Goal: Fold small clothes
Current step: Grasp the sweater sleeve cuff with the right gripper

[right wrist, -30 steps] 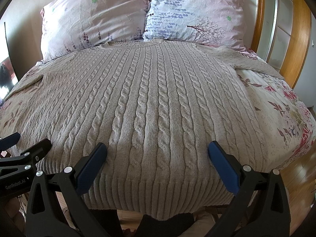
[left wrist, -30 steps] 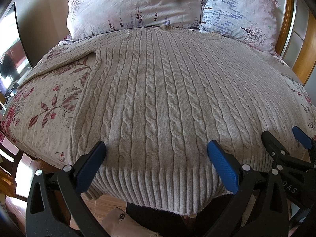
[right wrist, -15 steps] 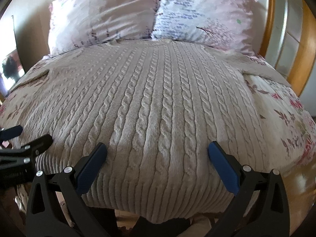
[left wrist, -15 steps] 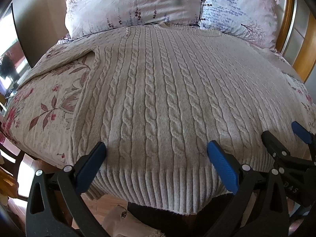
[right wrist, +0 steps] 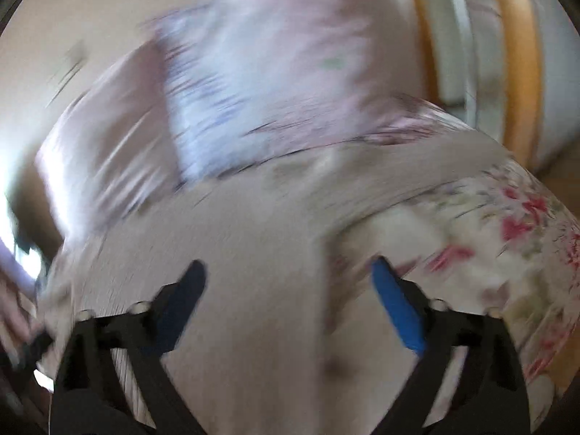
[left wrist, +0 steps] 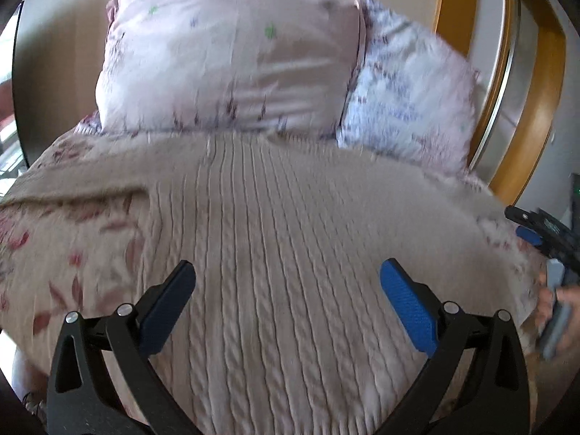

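Both pairs of jaws are spread wide with nothing between them: the left gripper (left wrist: pixel 286 282) and the right gripper (right wrist: pixel 286 275) are each held over one cable-knit sweater (left wrist: pixel 290 253). One sweater is counted, laid flat on a floral bedspread (left wrist: pixel 69 253); two pillows are seen, a pink one (left wrist: pixel 224 65) and a bluish one (left wrist: pixel 409 98), against the neckline. A wooden headboard (left wrist: pixel 543 72) is seen at right. The sweater's long axis runs from the grippers toward the pillows, neck farthest. The right view is heavily blurred.
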Available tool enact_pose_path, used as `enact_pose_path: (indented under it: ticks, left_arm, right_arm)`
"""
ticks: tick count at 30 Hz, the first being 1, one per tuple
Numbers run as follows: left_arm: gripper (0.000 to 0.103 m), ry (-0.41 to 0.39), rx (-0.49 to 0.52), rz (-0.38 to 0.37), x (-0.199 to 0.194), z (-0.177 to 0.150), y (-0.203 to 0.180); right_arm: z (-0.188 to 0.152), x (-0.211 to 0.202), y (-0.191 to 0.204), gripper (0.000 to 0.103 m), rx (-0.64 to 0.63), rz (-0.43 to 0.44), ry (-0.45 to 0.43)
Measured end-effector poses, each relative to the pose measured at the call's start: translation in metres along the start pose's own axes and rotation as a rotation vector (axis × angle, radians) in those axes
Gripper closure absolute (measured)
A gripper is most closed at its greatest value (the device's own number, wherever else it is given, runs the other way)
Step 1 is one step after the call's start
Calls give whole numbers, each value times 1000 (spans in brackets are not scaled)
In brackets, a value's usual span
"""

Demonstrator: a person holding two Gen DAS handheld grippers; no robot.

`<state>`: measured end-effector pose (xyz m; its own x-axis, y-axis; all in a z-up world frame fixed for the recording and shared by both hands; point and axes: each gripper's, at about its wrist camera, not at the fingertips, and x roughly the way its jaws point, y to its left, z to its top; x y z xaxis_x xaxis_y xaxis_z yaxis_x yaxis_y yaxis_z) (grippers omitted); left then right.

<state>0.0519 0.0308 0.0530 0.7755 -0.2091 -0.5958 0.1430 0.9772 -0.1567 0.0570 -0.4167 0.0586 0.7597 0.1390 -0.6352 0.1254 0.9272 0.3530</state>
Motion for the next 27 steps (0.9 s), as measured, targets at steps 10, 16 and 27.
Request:
enact_pose_path:
  ticks: [10,16,27]
  left_arm:
    - [2,14,28,-13,26,46,12]
    - [2,33,34,3,46,63,22]
    - [2,71,-107,-111,78,79,57]
  right_arm:
    - [55,73,-146,53,546,-126,110]
    - [63,82,-157,69,602,-153,91]
    - [109,74,-83,94,205,-303,-84]
